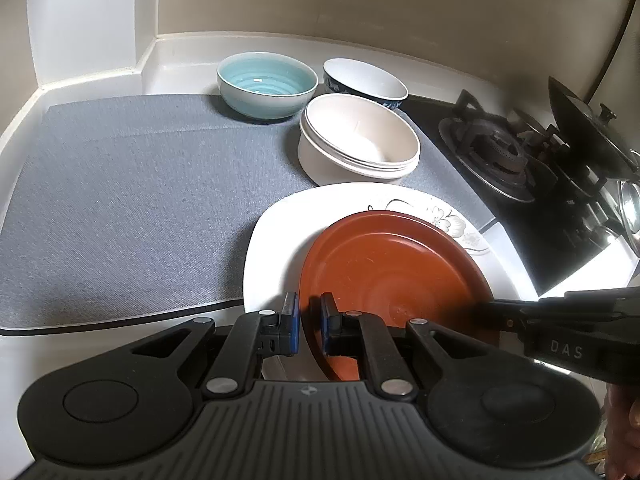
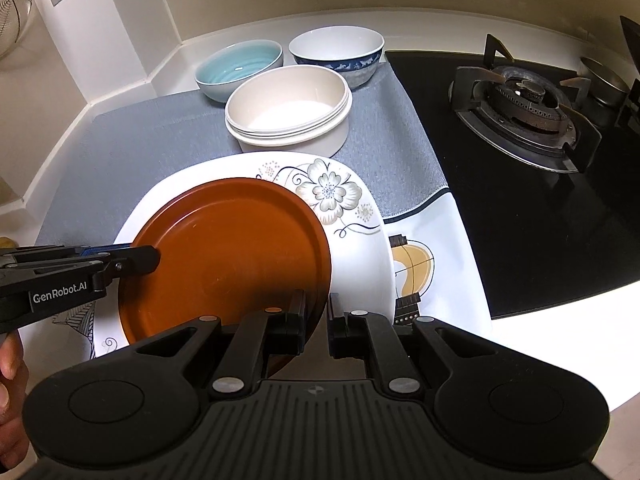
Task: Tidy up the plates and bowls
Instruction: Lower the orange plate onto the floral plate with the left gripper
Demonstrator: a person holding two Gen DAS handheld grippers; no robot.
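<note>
A round brown plate (image 1: 384, 268) (image 2: 228, 248) lies over a white square plate with a flower print (image 1: 276, 236) (image 2: 344, 192); I cannot tell whether the two touch. My left gripper (image 1: 309, 305) is shut on the brown plate's left rim and shows from the side in the right wrist view (image 2: 152, 258). My right gripper (image 2: 317, 305) is shut on the opposite rim and reaches in from the right in the left wrist view (image 1: 488, 307). Behind the plates stand a stack of cream bowls (image 1: 360, 140) (image 2: 288, 100), a teal bowl (image 1: 266, 80) (image 2: 240, 66) and a blue-and-white bowl (image 1: 364, 80) (image 2: 336, 50).
A grey mat (image 1: 120, 200) (image 2: 132, 148) covers the white counter under the dishes, with bare mat to the left. A black gas hob (image 1: 500, 152) (image 2: 520, 100) with a pot and lid (image 1: 592, 128) borders it on the right. Walls close the back and left corner.
</note>
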